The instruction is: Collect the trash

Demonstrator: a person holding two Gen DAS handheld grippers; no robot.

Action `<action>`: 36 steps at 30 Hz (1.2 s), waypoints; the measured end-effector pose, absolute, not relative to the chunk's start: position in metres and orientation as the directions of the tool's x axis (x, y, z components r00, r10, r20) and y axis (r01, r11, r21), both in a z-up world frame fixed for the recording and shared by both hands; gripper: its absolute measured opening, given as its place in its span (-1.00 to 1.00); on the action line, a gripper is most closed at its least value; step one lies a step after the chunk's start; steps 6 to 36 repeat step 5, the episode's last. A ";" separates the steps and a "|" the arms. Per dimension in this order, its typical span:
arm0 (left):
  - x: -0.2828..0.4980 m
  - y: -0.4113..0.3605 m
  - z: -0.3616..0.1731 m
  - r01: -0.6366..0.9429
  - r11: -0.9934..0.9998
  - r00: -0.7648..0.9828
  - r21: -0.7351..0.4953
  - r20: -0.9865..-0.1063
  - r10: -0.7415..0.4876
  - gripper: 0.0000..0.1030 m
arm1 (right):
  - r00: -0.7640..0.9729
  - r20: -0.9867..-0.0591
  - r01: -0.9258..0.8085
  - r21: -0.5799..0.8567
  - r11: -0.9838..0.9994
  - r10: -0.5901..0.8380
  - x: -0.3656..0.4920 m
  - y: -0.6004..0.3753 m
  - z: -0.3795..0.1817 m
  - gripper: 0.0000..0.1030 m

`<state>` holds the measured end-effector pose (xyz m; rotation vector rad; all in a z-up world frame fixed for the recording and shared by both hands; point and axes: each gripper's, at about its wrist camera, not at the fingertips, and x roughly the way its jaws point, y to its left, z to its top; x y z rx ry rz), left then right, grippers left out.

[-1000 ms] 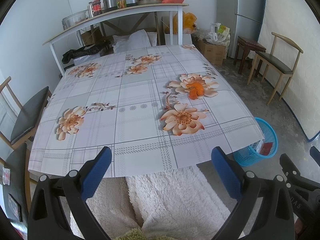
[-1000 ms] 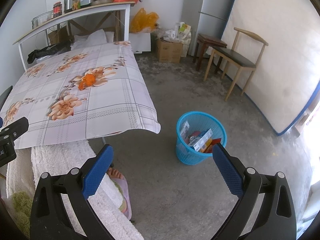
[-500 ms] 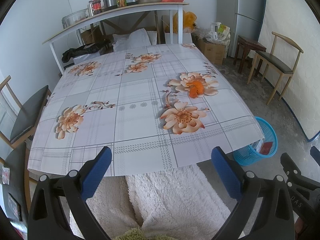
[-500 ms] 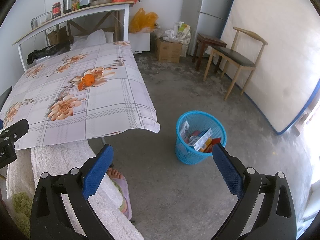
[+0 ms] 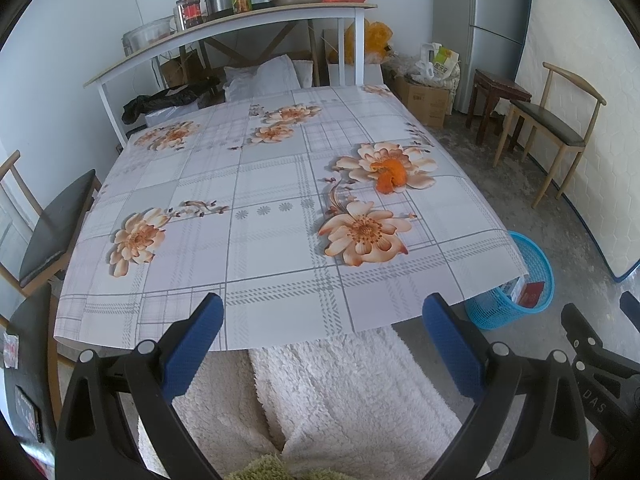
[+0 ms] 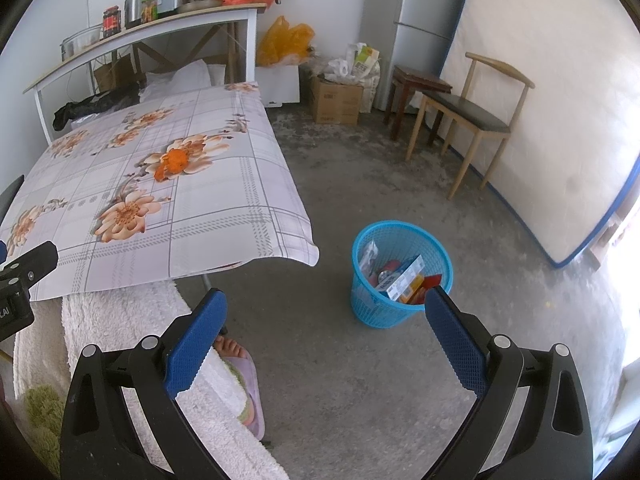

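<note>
An orange peel [image 5: 390, 174] lies on a printed flower at the right side of the floral tablecloth [image 5: 272, 208]; the right wrist view shows this peel [image 6: 171, 162] too. A blue mesh basket [image 6: 401, 272] stands on the floor off the table's near right corner, holding cartons and wrappers; in the left wrist view the basket [image 5: 524, 288] is partly hidden by the cloth. My left gripper [image 5: 322, 316] is open over the table's near edge, empty. My right gripper [image 6: 324, 314] is open above the floor beside the basket, empty.
A person's fluffy white robe [image 5: 332, 392] and a slippered foot [image 6: 240, 364] are below the grippers. Wooden chairs [image 6: 468, 116] and a stool stand at right, a chair [image 5: 52, 224] at left. A white shelf [image 5: 224, 24] with pots and jars spans the far end. Concrete floor [image 6: 380, 184] lies open.
Both views shifted only slightly; the grippers stay open and nothing was picked up or dropped.
</note>
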<state>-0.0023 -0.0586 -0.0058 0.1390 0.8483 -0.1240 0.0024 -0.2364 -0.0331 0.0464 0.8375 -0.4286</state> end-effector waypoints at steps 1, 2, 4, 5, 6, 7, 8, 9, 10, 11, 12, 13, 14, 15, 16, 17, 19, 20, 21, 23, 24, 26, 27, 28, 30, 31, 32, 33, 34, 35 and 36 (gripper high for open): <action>-0.001 -0.058 -0.007 0.165 0.984 0.655 0.073 -0.754 -0.054 0.90 | 0.589 -0.729 0.386 -0.127 0.914 -0.350 0.003 -0.237 -0.033 0.85; -0.002 -0.058 -0.007 0.166 0.984 0.654 0.072 -0.755 -0.055 0.90 | 0.589 -0.729 0.385 -0.127 0.914 -0.349 0.002 -0.236 -0.034 0.85; -0.001 -0.057 -0.009 0.168 0.983 0.650 0.069 -0.757 -0.058 0.90 | 0.589 -0.729 0.385 -0.126 0.914 -0.349 0.002 -0.237 -0.033 0.85; -0.001 -0.057 -0.010 0.169 0.983 0.649 0.068 -0.759 -0.059 0.90 | 0.589 -0.729 0.384 -0.127 0.914 -0.349 0.002 -0.237 -0.033 0.85; -0.001 -0.057 -0.010 0.169 0.983 0.649 0.068 -0.759 -0.059 0.90 | 0.589 -0.729 0.384 -0.127 0.914 -0.349 0.002 -0.237 -0.033 0.85; -0.001 -0.057 -0.010 0.169 0.983 0.649 0.068 -0.759 -0.059 0.90 | 0.589 -0.729 0.384 -0.127 0.914 -0.349 0.002 -0.237 -0.033 0.85; -0.001 -0.057 -0.010 0.169 0.983 0.649 0.068 -0.759 -0.059 0.90 | 0.589 -0.729 0.384 -0.127 0.914 -0.349 0.002 -0.237 -0.033 0.85; -0.001 -0.057 -0.010 0.169 0.983 0.649 0.068 -0.759 -0.059 0.90 | 0.589 -0.729 0.384 -0.127 0.914 -0.349 0.002 -0.237 -0.033 0.85; -0.001 -0.057 -0.010 0.169 0.983 0.649 0.068 -0.759 -0.059 0.90 | 0.589 -0.729 0.384 -0.127 0.914 -0.349 0.002 -0.237 -0.033 0.85; -0.001 -0.057 -0.010 0.169 0.983 0.649 0.068 -0.759 -0.059 0.90 | 0.589 -0.729 0.384 -0.127 0.914 -0.349 0.002 -0.237 -0.033 0.85; -0.001 -0.057 -0.010 0.169 0.983 0.649 0.068 -0.759 -0.059 0.90 | 0.589 -0.729 0.384 -0.127 0.914 -0.349 0.002 -0.237 -0.033 0.85; -0.001 -0.057 -0.010 0.169 0.983 0.649 0.068 -0.759 -0.059 0.90 | 0.589 -0.729 0.384 -0.127 0.914 -0.349 0.002 -0.237 -0.033 0.85; -0.001 -0.057 -0.010 0.169 0.983 0.649 0.068 -0.759 -0.059 0.90 | 0.589 -0.729 0.384 -0.127 0.914 -0.349 0.002 -0.237 -0.033 0.85; -0.001 -0.057 -0.010 0.169 0.983 0.649 0.068 -0.759 -0.059 0.90 | 0.589 -0.729 0.384 -0.127 0.914 -0.349 0.002 -0.237 -0.033 0.85; -0.001 -0.057 -0.010 0.169 0.983 0.649 0.068 -0.759 -0.059 0.90 | 0.589 -0.729 0.384 -0.127 0.914 -0.349 0.002 -0.237 -0.033 0.85; -0.001 -0.057 -0.010 0.169 0.983 0.649 0.068 -0.759 -0.059 0.90 | 0.589 -0.729 0.384 -0.127 0.914 -0.349 0.002 -0.237 -0.033 0.85; -0.001 -0.057 -0.010 0.169 0.983 0.649 0.068 -0.759 -0.059 0.90 | 0.589 -0.729 0.384 -0.127 0.914 -0.349 0.002 -0.237 -0.033 0.85; -0.001 -0.057 -0.010 0.169 0.983 0.649 0.068 -0.759 -0.059 0.90 | 0.589 -0.729 0.384 -0.127 0.914 -0.349 0.002 -0.237 -0.033 0.85; -0.001 -0.057 -0.010 0.169 0.983 0.649 0.068 -0.759 -0.059 0.90 | 0.589 -0.729 0.384 -0.127 0.914 -0.349 0.002 -0.237 -0.033 0.85; -0.001 -0.057 -0.010 0.169 0.983 0.649 0.068 -0.759 -0.059 0.90 | 0.589 -0.729 0.384 -0.127 0.914 -0.349 0.002 -0.237 -0.033 0.85; -0.001 -0.057 -0.010 0.169 0.983 0.649 0.068 -0.759 -0.059 0.90 | 0.589 -0.729 0.384 -0.127 0.914 -0.349 0.002 -0.237 -0.033 0.85; -0.001 -0.057 -0.010 0.169 0.983 0.649 0.068 -0.759 -0.059 0.90 | 0.589 -0.729 0.384 -0.127 0.914 -0.349 0.002 -0.237 -0.033 0.85; -0.001 -0.057 -0.010 0.169 0.983 0.649 0.068 -0.759 -0.059 0.90 | 0.589 -0.729 0.384 -0.127 0.914 -0.349 0.002 -0.237 -0.033 0.85; -0.001 -0.057 -0.010 0.169 0.983 0.649 0.068 -0.759 -0.059 0.90 | 0.589 -0.729 0.384 -0.127 0.914 -0.349 0.002 -0.237 -0.033 0.85; -0.001 -0.057 -0.010 0.169 0.983 0.649 0.068 -0.759 -0.059 0.90 | 0.589 -0.729 0.384 -0.127 0.914 -0.349 0.002 -0.237 -0.033 0.85; -0.001 -0.057 -0.010 0.169 0.983 0.649 0.068 -0.759 -0.059 0.90 | 0.589 -0.729 0.384 -0.127 0.914 -0.349 0.002 -0.237 -0.033 0.85; -0.001 -0.057 -0.010 0.169 0.983 0.649 0.068 -0.759 -0.059 0.90 | 0.589 -0.729 0.384 -0.127 0.914 -0.349 0.002 -0.237 -0.033 0.85; -0.001 -0.057 -0.010 0.169 0.983 0.649 0.068 -0.759 -0.059 0.90 | 0.589 -0.729 0.384 -0.127 0.914 -0.349 0.002 -0.237 -0.033 0.85; -0.001 -0.057 -0.010 0.169 0.983 0.649 0.068 -0.759 -0.059 0.90 | 0.589 -0.729 0.384 -0.127 0.914 -0.349 0.002 -0.237 -0.033 0.85; -0.001 -0.057 -0.010 0.169 0.983 0.649 0.068 -0.759 -0.059 0.90 | 0.589 -0.729 0.384 -0.127 0.914 -0.349 0.002 -0.237 -0.033 0.85; -0.001 -0.057 -0.010 0.169 0.983 0.649 0.068 -0.759 -0.059 0.90 | 0.589 -0.729 0.384 -0.127 0.914 -0.349 0.002 -0.237 -0.033 0.85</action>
